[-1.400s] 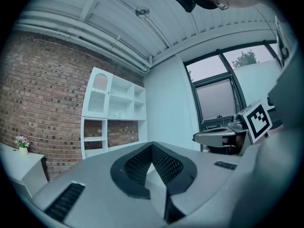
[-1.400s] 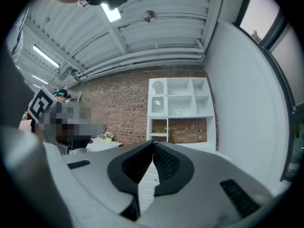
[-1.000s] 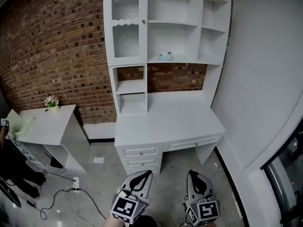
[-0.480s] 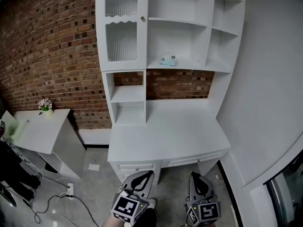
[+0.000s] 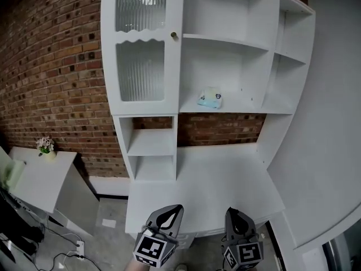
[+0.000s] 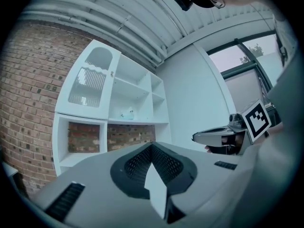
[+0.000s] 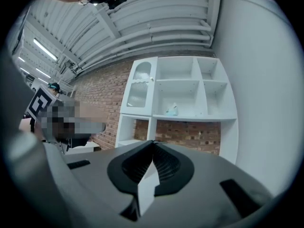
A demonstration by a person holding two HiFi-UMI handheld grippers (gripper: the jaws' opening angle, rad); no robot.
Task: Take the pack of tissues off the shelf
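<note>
Both hand-held grippers are low in the head view, side by side and apart from each other, above the front edge of the white desk surface (image 5: 214,179).

Left hand-held gripper (image 5: 177,208): clenched. In its own view the jaws meet tip to tip with nothing between them.

Right hand-held gripper (image 5: 233,211): clenched. In its own view the jaws are pressed together and empty.

The pack of tissues (image 5: 210,97) is pale blue and white. It lies on the middle shelf (image 5: 242,107) of the white hutch, in the wide central compartment, towards that compartment's left side. It is well apart from both grippers, and nothing touches it.

The pack also shows small and far off in the left gripper view (image 6: 127,114) and the right gripper view (image 7: 172,110).

A cabinet door (image 5: 141,66) with ribbed glass is just left of the pack's compartment. A brick wall (image 5: 51,78) stands behind the hutch. A small side table (image 5: 34,179) at far left carries a flower pot (image 5: 45,148).
</note>
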